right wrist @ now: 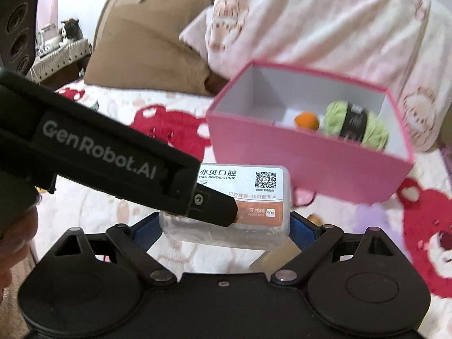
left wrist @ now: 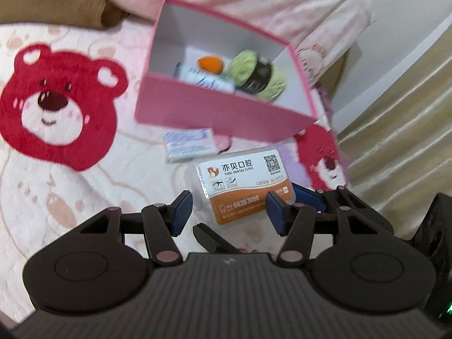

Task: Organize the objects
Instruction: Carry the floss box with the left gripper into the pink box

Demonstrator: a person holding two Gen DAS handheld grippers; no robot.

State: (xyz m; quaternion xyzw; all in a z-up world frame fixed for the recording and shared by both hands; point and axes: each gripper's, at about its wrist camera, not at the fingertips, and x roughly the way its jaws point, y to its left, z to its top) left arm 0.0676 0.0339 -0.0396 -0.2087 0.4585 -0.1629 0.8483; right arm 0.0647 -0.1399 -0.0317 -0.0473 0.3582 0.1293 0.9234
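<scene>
A clear plastic floss-pick box (right wrist: 248, 197) with a white and orange dental clinic label sits between my right gripper's (right wrist: 226, 226) blue pads, which press its two sides. The same box (left wrist: 243, 186) lies just ahead of my left gripper (left wrist: 228, 212), whose jaws stand open, a pad on each side of its near end. A pink open box (left wrist: 220, 113) on the bed holds a green yarn skein (left wrist: 254, 73), an orange ball (left wrist: 210, 63) and a white pack; the pink box also shows in the right wrist view (right wrist: 308, 163). A small tissue pack (left wrist: 190, 144) lies in front of the pink box.
The bedspread (left wrist: 56, 197) is pale pink with red bear prints. A brown pillow (right wrist: 147, 59) and a bunched pink quilt (right wrist: 310, 22) lie behind the box. The left gripper's black body (right wrist: 99, 152) crosses the right wrist view. Striped curtain or bed skirt (left wrist: 401, 130) at right.
</scene>
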